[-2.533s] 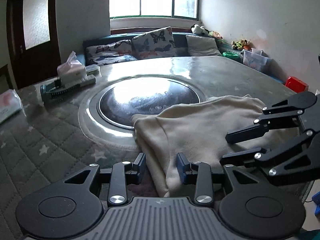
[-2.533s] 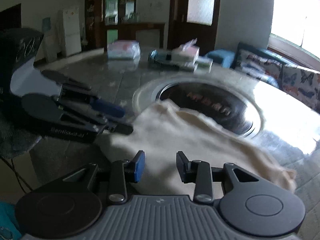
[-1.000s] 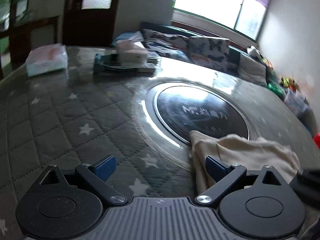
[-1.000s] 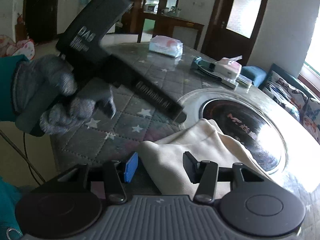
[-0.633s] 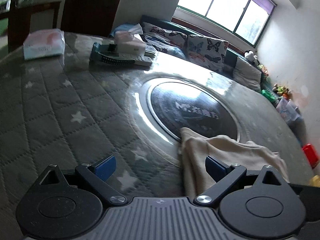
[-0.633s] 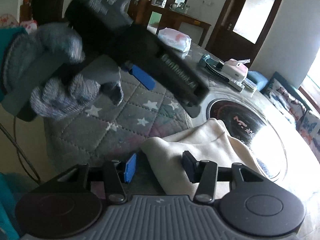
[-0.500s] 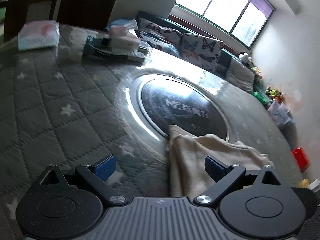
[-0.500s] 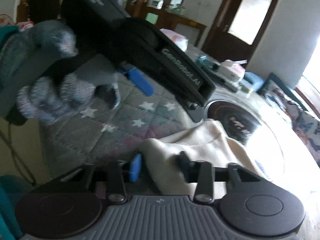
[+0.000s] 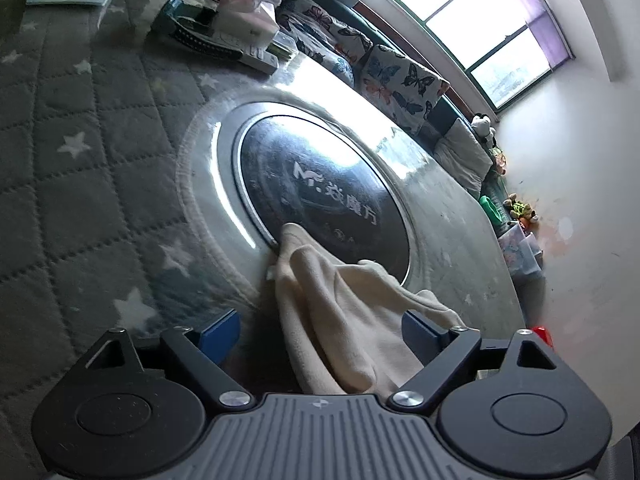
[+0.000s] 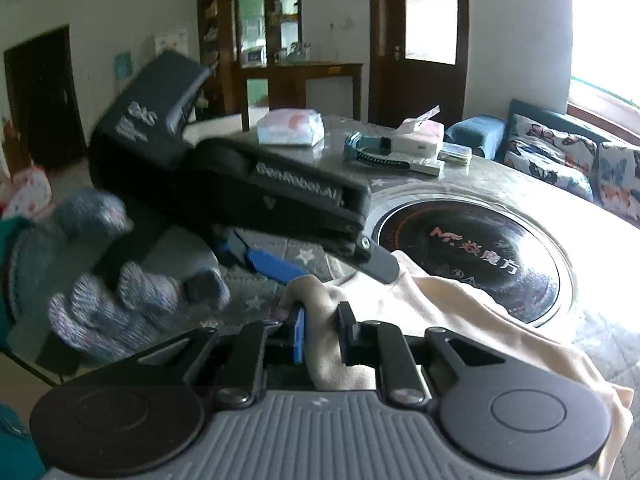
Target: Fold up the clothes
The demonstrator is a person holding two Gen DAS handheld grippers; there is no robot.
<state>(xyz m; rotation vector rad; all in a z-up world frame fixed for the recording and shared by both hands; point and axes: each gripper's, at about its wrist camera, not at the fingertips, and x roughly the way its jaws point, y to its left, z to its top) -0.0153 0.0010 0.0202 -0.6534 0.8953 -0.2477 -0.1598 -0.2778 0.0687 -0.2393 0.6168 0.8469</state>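
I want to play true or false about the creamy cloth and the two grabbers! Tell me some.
1. The right gripper has its fingers pinched on the cream cloth. True.
2. The left gripper is pinched shut. False: its fingers are wide apart, cloth lying between them.
3. The cloth reaches onto the dark round plate. True.
4. The tissue box sits on the cloth. False: it is far across the table.

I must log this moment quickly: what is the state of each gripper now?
Left gripper: open wide, the cream garment lying between its fingers, not pinched.
Right gripper: closed on a fold of the garment.
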